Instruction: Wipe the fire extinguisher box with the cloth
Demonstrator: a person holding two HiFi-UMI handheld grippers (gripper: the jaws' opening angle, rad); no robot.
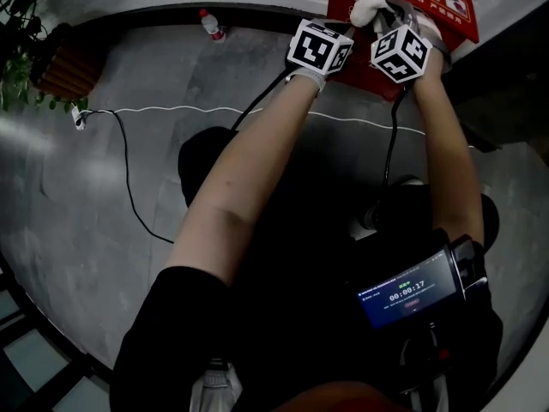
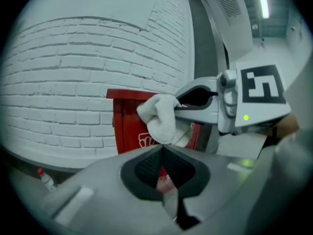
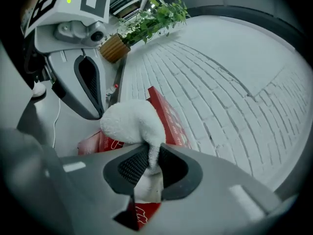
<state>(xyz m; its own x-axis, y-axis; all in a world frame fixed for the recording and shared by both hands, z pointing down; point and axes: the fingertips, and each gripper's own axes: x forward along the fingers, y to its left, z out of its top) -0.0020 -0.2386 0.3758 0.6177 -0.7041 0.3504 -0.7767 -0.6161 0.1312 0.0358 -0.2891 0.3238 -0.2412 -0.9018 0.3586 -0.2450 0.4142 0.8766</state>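
Left gripper (image 2: 163,152): we see its jaws pressed together at the tips with nothing caught between them. Red shows through the small gap lower down.

Right gripper (image 3: 152,156): its jaws pinch a fold of the cloth (image 3: 131,124), and the white bundle bulges out past the tips toward 11 o'clock.

Box (image 1: 446,7): the red box stands against the white brick wall (image 2: 73,77), at 1 o'clock in the head view, with white print on its face.

Cloth and box: from the left gripper view the cloth sits over the upper right part of the box front. We cannot tell whether it touches.

Grippers together: both reach toward the box side by side, marker cubes nearly level, the left one just beside the right at its 9 o'clock.

Floor (image 1: 129,196): grey, with a white cable (image 1: 214,110) running across it.

Bottle (image 1: 211,26): a small bottle with a red cap at the foot of the wall, at 11 o'clock.

Plant (image 1: 21,50): potted, at 10 o'clock, well apart from the box.

Screen (image 1: 407,294): a lit display at 5 o'clock, close to our body.
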